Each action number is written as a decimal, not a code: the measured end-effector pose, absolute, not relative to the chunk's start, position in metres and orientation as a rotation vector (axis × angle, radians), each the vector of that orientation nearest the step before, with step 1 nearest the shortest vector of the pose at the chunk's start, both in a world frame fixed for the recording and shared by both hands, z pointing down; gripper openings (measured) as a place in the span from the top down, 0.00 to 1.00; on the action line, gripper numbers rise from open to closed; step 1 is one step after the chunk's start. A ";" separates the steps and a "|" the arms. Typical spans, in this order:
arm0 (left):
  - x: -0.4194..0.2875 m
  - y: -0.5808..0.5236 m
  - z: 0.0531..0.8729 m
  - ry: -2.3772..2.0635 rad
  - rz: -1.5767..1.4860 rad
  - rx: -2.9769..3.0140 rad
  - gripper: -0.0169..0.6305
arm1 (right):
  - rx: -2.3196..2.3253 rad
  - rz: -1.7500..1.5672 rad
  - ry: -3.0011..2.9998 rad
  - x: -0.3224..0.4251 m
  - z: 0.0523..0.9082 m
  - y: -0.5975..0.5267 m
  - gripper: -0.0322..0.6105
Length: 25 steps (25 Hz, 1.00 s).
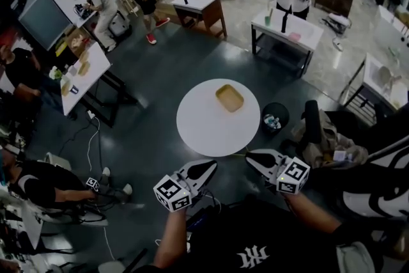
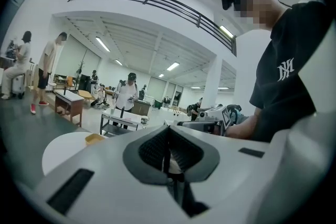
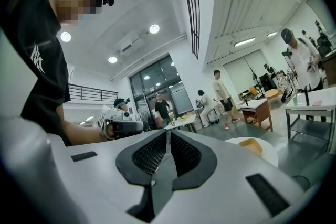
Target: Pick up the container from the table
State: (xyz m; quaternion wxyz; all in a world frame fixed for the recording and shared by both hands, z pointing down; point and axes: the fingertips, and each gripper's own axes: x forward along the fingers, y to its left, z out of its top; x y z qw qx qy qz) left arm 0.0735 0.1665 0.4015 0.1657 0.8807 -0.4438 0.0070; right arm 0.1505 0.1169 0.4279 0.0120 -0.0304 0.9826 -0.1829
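— White, both of them: the left gripper (image 1: 211, 167) and the right gripper (image 1: 250, 156) are hanging just short of the near edge of the round table (image 1: 192, 131), tips pointing towards it.
— Are they holding anything?
— No. Each one's own camera is showing its ribbed pads pressing together with nothing between them.
— And the container?
— The container (image 1: 229, 98) is lying on the table, past its middle and towards the far right side, well apart from both grippers. It is looking like a shallow yellowish tray, open side up. Nothing else is sitting on the table.
— So which step is this?
— I am judging it as the very start: the reach is not yet begun and the container is sitting untouched.
— What is the next move asking for?
— One gripper, likely the right since the container is lying on that side of the table, is needing to spread its jaws, travel over the table top and come down with one jaw inside the rim and one outside, then close and lift. The wall is looking low and thin, so a flat approach may be pushing it away rather than catching it.
— Anything beyond?
— A black bin (image 1: 275, 118) is standing on the floor just right of the table. Further past the table, other tables and people are standing, well apart from all this.
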 end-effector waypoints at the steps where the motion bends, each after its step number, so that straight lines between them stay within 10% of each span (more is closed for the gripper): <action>1: 0.072 0.164 0.400 -1.267 0.021 2.507 0.97 | -0.098 -0.581 3.061 0.150 0.429 0.114 0.88; 25: -0.067 0.048 0.402 -1.118 0.037 2.592 0.97 | -0.343 -0.654 3.054 0.044 0.441 0.020 0.88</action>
